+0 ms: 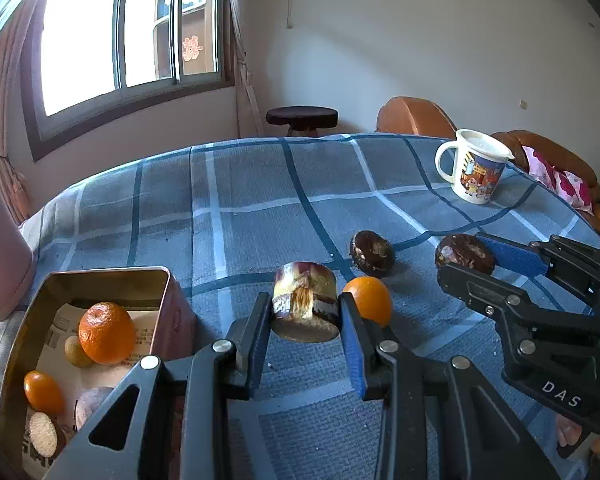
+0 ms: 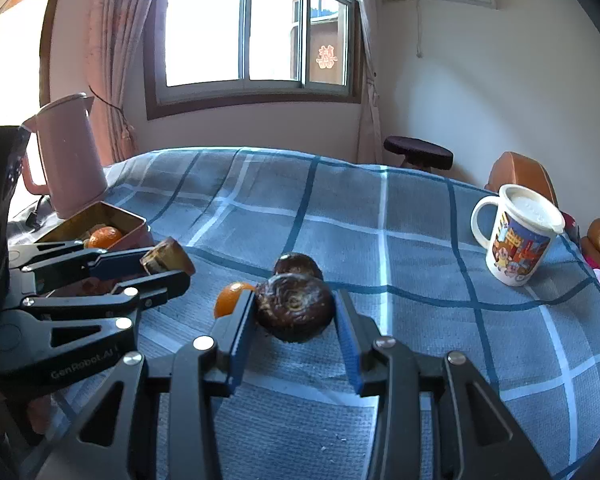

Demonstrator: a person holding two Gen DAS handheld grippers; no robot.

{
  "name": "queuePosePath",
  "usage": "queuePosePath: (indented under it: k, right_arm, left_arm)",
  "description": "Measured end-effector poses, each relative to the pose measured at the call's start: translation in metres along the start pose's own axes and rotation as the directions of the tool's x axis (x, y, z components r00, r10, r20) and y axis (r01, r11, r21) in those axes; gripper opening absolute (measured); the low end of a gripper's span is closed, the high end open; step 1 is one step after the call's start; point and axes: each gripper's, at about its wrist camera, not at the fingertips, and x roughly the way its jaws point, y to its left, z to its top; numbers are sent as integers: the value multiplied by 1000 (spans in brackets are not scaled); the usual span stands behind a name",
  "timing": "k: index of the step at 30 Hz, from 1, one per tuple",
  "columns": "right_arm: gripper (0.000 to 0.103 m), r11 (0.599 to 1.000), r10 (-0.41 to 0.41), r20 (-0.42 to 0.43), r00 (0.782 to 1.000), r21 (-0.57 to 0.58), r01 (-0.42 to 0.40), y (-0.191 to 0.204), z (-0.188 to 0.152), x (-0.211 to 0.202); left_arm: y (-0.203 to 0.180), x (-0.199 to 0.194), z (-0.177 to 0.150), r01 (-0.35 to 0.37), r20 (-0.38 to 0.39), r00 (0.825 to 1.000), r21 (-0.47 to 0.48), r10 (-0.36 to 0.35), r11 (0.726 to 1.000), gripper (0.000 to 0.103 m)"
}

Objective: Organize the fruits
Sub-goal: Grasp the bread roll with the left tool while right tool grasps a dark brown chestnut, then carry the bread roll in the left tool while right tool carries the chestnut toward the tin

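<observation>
Table (image 1: 240,208) under a plaid cloth, fruit scattered mid-right. Tin (image 1: 36,300) at the left edge, open, likely the drop-off: holds a big orange (image 1: 106,332), a small orange one, a pale round one and a cut piece. Mug (image 1: 474,170) far right, lidded, contents unseen. Left gripper (image 1: 306,312) clamps a striped chunk (image 1: 304,300), lifted off the cloth, probably bound for the tin. Right gripper (image 2: 296,316) clenched on a dark fruit (image 2: 294,306). Loose on the cloth: another dark fruit (image 1: 371,253), a small orange (image 1: 368,300).
</observation>
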Motion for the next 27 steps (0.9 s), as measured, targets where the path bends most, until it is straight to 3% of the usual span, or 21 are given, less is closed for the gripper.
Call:
queuePosePath:
  k: [27]
  right_arm:
    - [42, 1000, 21, 82, 996, -5, -20, 0, -1, -15]
  left_arm:
    - [-4, -19, -3, -43, 92, 995, 11, 42, 999, 35]
